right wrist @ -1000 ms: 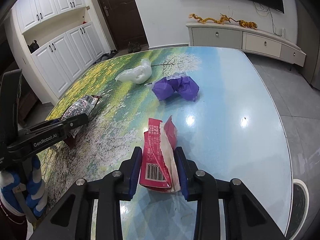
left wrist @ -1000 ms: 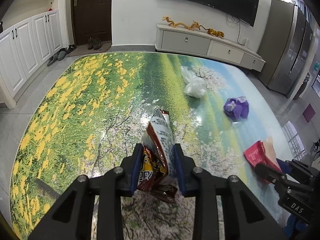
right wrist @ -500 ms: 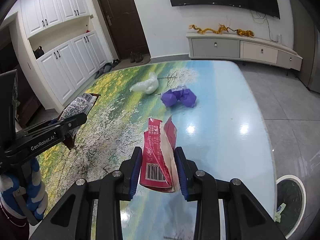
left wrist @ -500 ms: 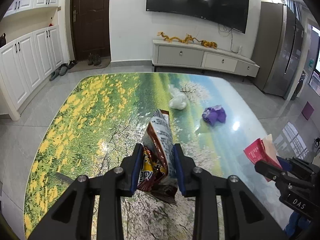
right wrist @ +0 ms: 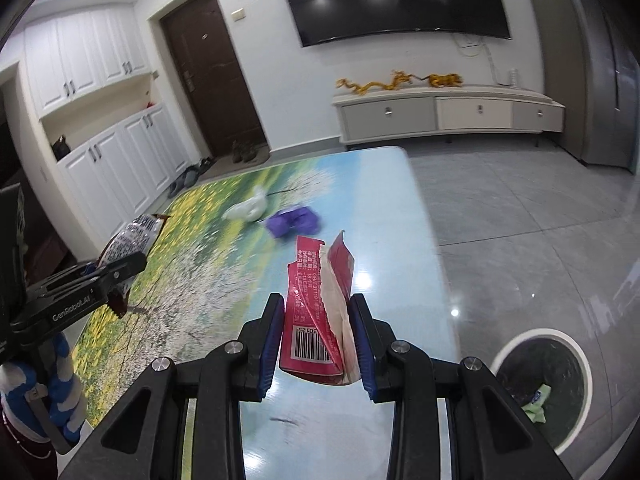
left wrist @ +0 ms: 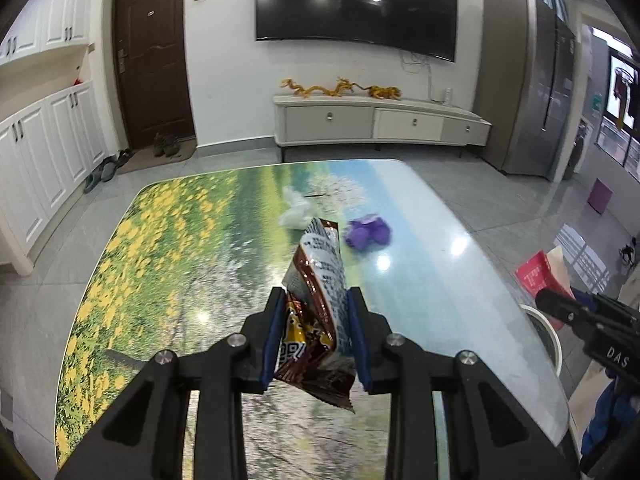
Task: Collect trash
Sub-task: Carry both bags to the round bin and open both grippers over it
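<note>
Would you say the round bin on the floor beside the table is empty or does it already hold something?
Not empty: the bin is open-topped, with a green scrap lying inside against its dark liner.

a dark television (left wrist: 356,4) hangs on the white wall above a long low cabinet (left wrist: 380,122) topped with golden dragon figures (left wrist: 340,87); shoes (left wrist: 166,146) sit by a brown door (left wrist: 154,56), white cupboards (left wrist: 44,148) alongside.
</note>
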